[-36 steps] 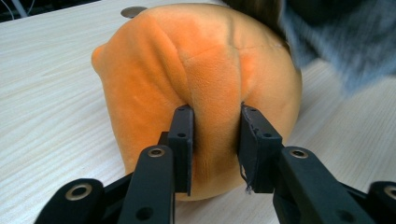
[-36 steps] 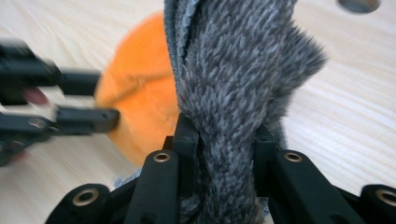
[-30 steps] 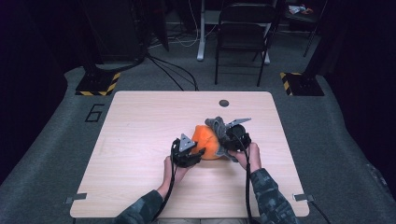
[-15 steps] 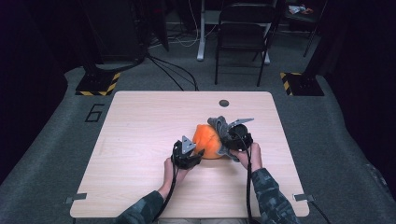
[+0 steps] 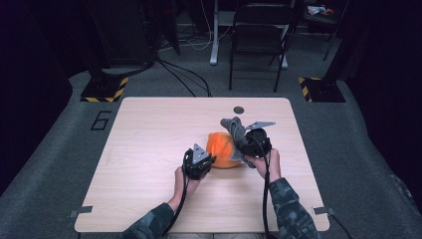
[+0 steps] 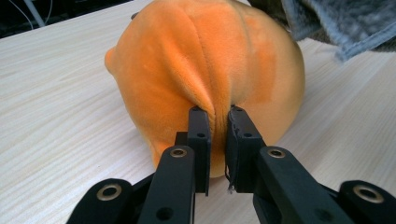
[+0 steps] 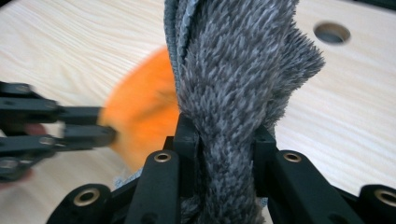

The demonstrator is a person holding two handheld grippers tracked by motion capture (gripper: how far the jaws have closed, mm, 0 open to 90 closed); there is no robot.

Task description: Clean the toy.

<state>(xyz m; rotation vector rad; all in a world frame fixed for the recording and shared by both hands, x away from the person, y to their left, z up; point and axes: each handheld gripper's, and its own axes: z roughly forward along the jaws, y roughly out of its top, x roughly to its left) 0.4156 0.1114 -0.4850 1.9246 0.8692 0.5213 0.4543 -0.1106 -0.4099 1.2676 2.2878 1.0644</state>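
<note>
An orange plush ball (image 5: 223, 149) lies on the wooden table (image 5: 149, 129), just right of its middle. My left gripper (image 5: 212, 160) reaches it from the left. Its jaws have just been closing and now pinch a fold of the orange plush (image 6: 196, 60) at the tips (image 6: 219, 135). My right gripper (image 5: 243, 138) is shut on a grey furry cloth (image 5: 233, 125) that stands up over the ball's right side. In the right gripper view the grey cloth (image 7: 233, 60) fills the gap between the jaws (image 7: 224, 140), with the orange plush (image 7: 144, 112) and the left gripper (image 7: 109, 125) behind it.
A round cable hole (image 5: 239, 109) sits near the table's far edge, close behind the ball. A folding chair (image 5: 259, 30) stands on the floor beyond the table. Bare tabletop stretches to the left and toward the near edge.
The left gripper's jaws have drawn together onto the orange plush. The right hand has lifted the grey cloth slightly.
</note>
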